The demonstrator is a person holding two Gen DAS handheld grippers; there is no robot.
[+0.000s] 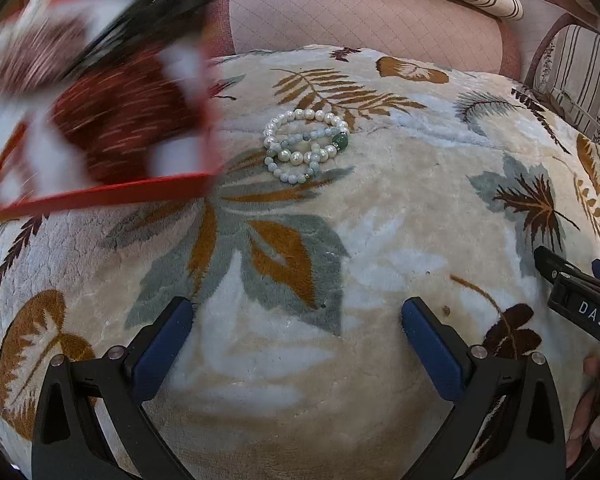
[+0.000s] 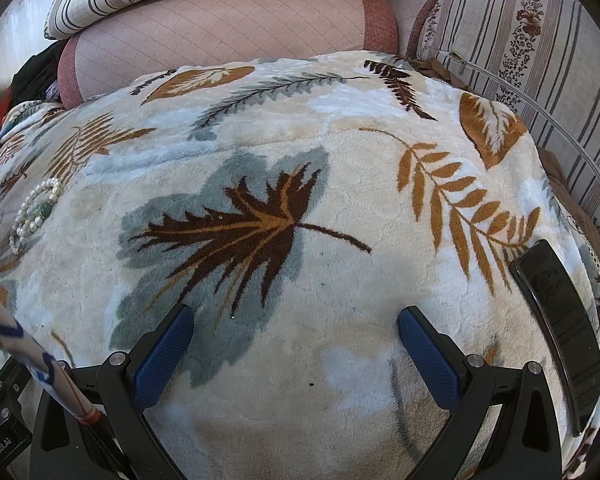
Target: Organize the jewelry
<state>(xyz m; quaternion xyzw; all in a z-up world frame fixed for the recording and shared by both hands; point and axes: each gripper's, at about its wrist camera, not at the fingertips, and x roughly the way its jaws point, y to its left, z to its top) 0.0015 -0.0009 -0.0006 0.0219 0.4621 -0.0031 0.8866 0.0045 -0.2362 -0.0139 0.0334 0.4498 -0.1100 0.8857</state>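
Blue pads on both claws. We note L gripper [image 1: 298, 326] jaws spread wide, nothing between, hovering over the leaf-print fleece blanket [image 1: 380, 220]. R gripper [image 2: 294, 334] likewise released and empty, above a brown leaf motif. Bead bracelets [image 1: 306, 144], pearl-white plus pale green, lie coiled in a small pile on the blanket ahead of L claw, well apart from it; in R view they sit far left. Blurred red-and-white object [image 1: 112, 120] just left of the pile. Black phone [image 2: 560, 332] at R edge.
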